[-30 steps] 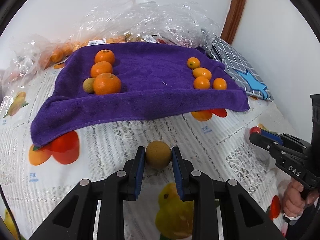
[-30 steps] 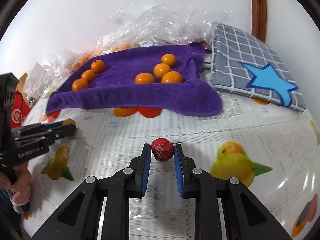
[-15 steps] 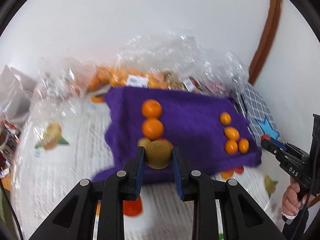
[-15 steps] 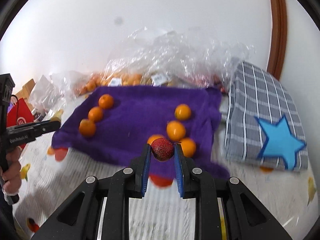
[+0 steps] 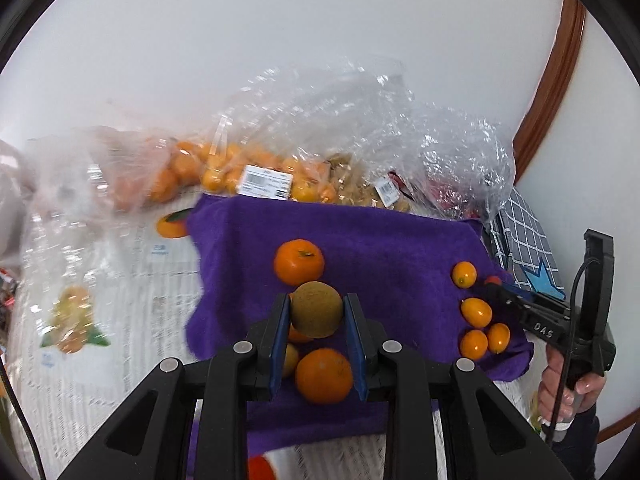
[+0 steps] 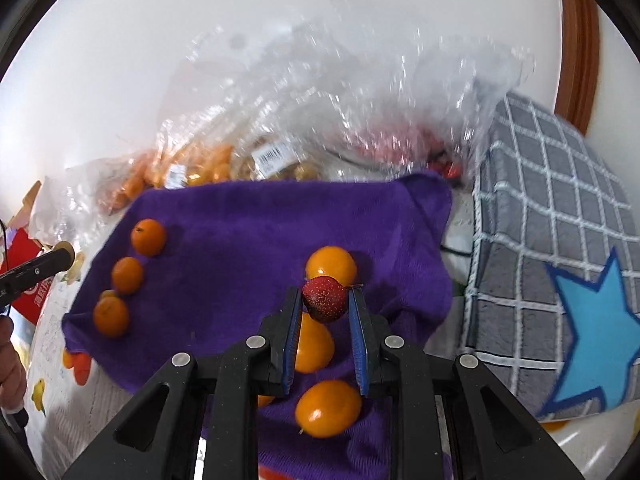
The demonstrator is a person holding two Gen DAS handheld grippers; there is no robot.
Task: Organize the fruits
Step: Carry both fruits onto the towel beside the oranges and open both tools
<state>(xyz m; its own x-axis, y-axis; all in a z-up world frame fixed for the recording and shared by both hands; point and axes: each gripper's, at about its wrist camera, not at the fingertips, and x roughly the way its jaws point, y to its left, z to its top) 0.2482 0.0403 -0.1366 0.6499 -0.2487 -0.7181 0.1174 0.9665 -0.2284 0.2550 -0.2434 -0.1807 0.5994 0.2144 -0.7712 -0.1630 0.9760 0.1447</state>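
Observation:
My left gripper [image 5: 316, 314] is shut on a brown round fruit [image 5: 316, 309] and holds it above the left row of oranges [image 5: 298, 261] on the purple towel [image 5: 384, 248]. A small brown fruit [image 5: 289, 359] lies beside the nearest orange [image 5: 323, 376]. My right gripper [image 6: 325, 304] is shut on a small red fruit [image 6: 325, 298] above the right row of kumquats [image 6: 330, 265] on the same towel [image 6: 240, 240]. The right gripper also shows in the left wrist view [image 5: 494, 283] beside several kumquats [image 5: 476, 312]. The left gripper tip shows at the far left of the right wrist view [image 6: 64, 254].
Clear plastic bags of oranges and other fruit [image 5: 256, 172] lie behind the towel against the white wall. A grey checked cushion with a blue star [image 6: 560, 272] lies right of the towel. A fruit-print tablecloth [image 5: 100, 320] covers the table.
Both grippers lifted their fruits off the tablecloth and moved forward over the purple towel, the left above the orange row, the right above the kumquat row.

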